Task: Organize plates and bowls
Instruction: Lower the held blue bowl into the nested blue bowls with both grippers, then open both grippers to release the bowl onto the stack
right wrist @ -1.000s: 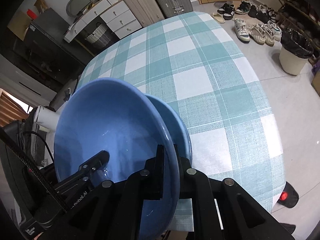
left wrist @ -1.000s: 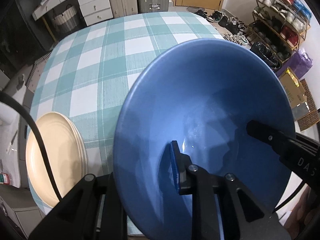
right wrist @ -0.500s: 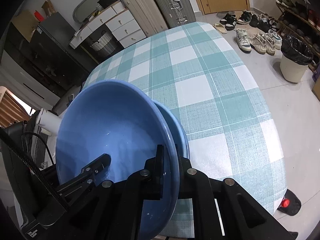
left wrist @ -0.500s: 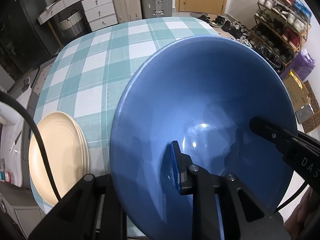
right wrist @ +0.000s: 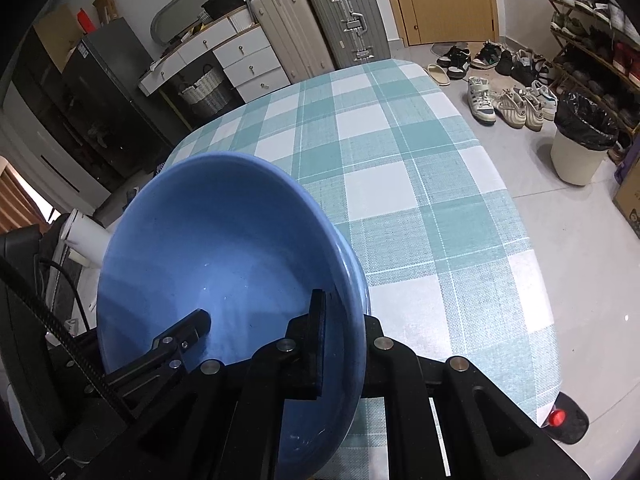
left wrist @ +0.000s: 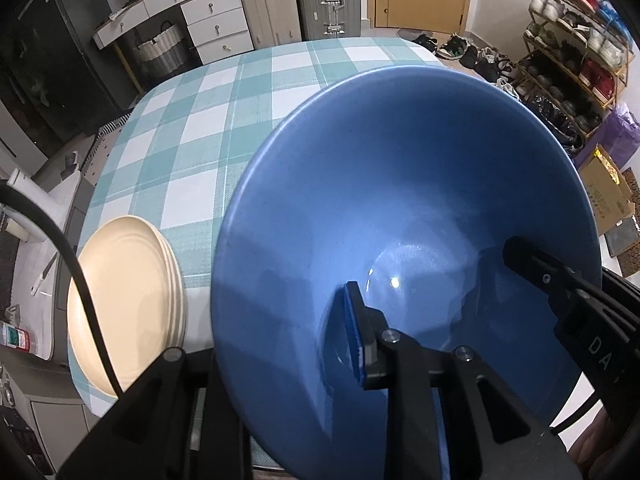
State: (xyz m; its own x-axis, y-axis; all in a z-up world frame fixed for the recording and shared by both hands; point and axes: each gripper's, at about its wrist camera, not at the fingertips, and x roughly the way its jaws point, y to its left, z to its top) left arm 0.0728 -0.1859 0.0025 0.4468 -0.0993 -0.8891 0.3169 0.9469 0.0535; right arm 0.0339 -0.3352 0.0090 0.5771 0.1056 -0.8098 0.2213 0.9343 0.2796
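My right gripper (right wrist: 340, 340) is clamped tight on the near rim of the blue bowl (right wrist: 224, 248), one finger inside the wall and one outside. My left gripper (left wrist: 280, 352) straddles the opposite rim, and its jaws have just been opening a little, with the wall between them — I cannot tell whether the pads press or only bracket it. A second ago a second blue rim showed apart behind this bowl in the right view; now only a thin edge peeks out, so I judge the bowl has settled into its mate. The bowl has tipped slightly more upright in both views. The cream plates (left wrist: 124, 304) sit stacked at the checked table (right wrist: 420, 184) edge — bowls nearly nested, plates done.
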